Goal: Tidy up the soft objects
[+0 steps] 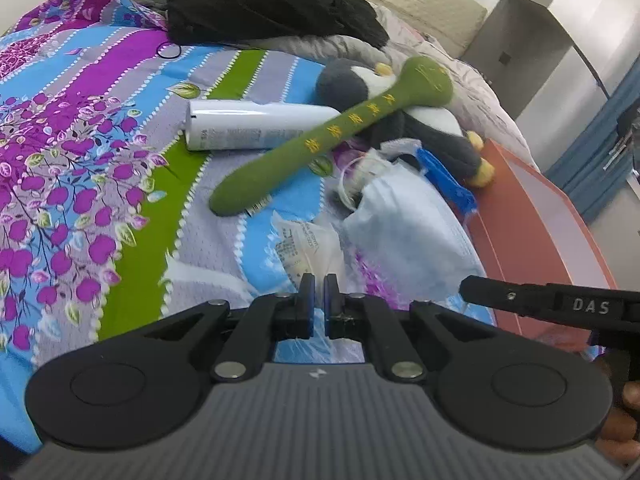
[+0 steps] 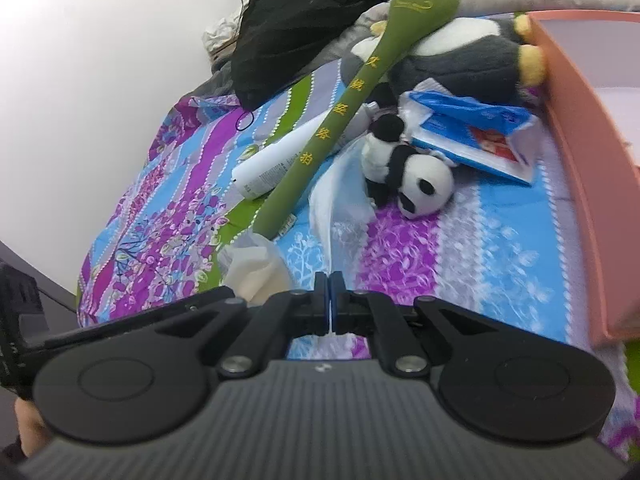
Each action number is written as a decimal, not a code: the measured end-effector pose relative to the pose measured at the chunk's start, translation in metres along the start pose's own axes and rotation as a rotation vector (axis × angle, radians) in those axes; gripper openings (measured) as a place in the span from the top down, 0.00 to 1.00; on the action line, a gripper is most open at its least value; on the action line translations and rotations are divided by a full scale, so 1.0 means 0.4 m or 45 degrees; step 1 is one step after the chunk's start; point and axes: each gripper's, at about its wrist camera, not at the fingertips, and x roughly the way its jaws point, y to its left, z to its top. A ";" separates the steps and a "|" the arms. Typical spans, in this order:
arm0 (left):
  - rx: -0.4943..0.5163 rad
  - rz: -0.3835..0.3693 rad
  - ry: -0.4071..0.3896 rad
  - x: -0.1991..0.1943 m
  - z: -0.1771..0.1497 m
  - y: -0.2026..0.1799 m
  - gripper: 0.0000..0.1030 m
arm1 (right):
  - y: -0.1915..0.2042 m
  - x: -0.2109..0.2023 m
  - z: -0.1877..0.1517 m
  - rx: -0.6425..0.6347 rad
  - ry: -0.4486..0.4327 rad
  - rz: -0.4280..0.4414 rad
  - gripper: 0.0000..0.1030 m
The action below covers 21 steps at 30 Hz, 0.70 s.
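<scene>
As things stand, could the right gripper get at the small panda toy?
Probably yes. The small panda toy lies uncovered on the bedspread ahead of the right gripper, with nothing between them, though its jaws are shut and must open first.

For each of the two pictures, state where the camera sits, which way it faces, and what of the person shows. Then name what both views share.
Left wrist: on the left gripper, looking down over the bed; right gripper and fingers at right edge.
Right wrist: on the right gripper, facing the panda toy; a hand at lower left.
Shared: green plush mallet, white bottle, penguin plush, pink box.
</scene>
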 end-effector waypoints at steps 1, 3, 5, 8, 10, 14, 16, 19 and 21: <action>0.005 -0.004 0.002 -0.007 -0.008 -0.005 0.95 | -0.002 -0.012 -0.009 0.009 -0.001 -0.005 0.96; 0.019 -0.014 0.017 -0.018 -0.025 -0.017 0.95 | -0.009 -0.040 -0.030 0.033 -0.004 -0.020 0.96; 0.030 -0.016 0.036 -0.022 -0.042 -0.028 0.95 | -0.022 -0.065 -0.056 0.060 -0.007 -0.041 0.96; 0.051 -0.031 0.074 -0.016 -0.065 -0.044 0.95 | -0.055 -0.094 -0.090 0.109 -0.013 -0.094 0.96; 0.078 -0.036 0.100 -0.003 -0.076 -0.055 0.95 | -0.086 -0.107 -0.113 0.157 -0.014 -0.137 0.96; 0.125 -0.044 0.160 0.032 -0.088 -0.073 0.94 | -0.139 -0.113 -0.155 0.230 -0.013 -0.214 0.94; 0.141 -0.034 0.183 0.051 -0.091 -0.078 0.93 | -0.159 -0.110 -0.170 0.262 -0.014 -0.240 0.93; 0.167 0.018 0.203 0.071 -0.090 -0.081 0.79 | -0.169 -0.107 -0.176 0.261 -0.021 -0.295 0.92; 0.148 0.009 0.221 0.073 -0.091 -0.075 0.58 | -0.162 -0.107 -0.171 0.211 -0.039 -0.328 0.85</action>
